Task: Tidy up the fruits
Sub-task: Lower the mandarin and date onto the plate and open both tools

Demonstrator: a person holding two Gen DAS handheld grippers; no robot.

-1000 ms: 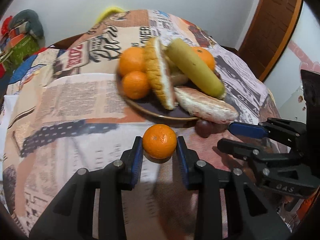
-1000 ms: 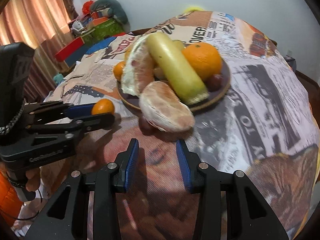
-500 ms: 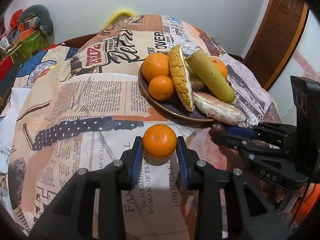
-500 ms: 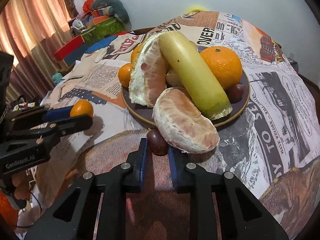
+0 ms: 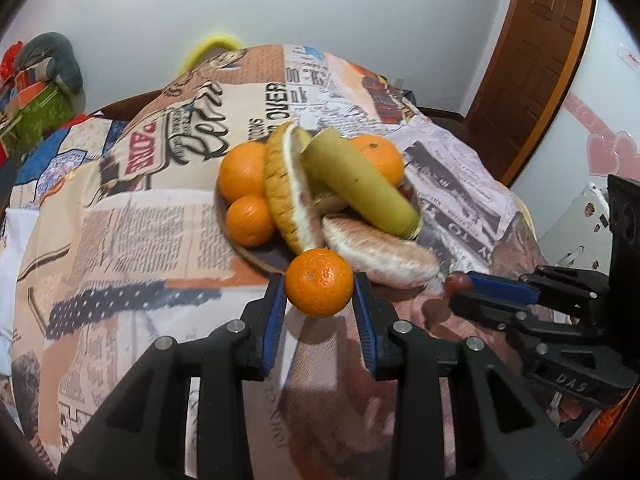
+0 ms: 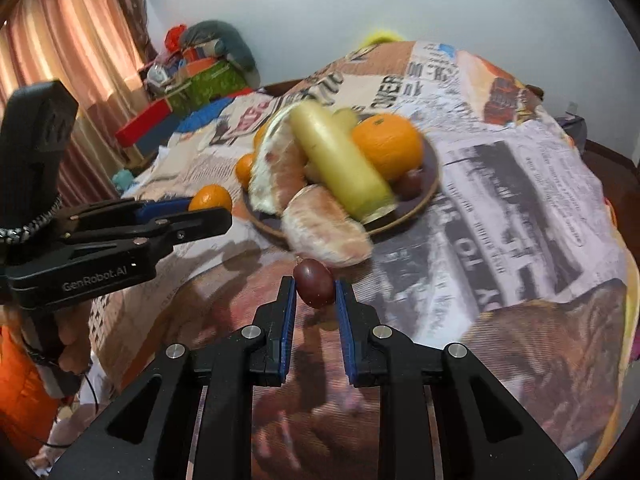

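Observation:
My left gripper point(image 5: 319, 294) is shut on a small orange point(image 5: 319, 282) and holds it above the table, just in front of the brown plate point(image 5: 256, 258). My right gripper point(image 6: 315, 292) is shut on a dark red grape point(image 6: 314, 283), lifted off the cloth near the plate point(image 6: 430, 184). The plate carries oranges point(image 5: 242, 170), a yellow banana piece point(image 5: 360, 188), pomelo segments point(image 5: 380, 254) and another grape point(image 6: 410, 184). The right gripper shows in the left wrist view point(image 5: 460, 290), the left one in the right wrist view point(image 6: 208, 210).
The round table is covered by a newspaper-print cloth point(image 5: 140, 232). Boxes and bags point(image 6: 200, 68) sit behind it at the left by a curtain. A wooden door point(image 5: 536, 52) stands at the right.
My right gripper has closed on the grape and lifted it off the cloth. My left gripper has raised the orange and moved it toward the plate.

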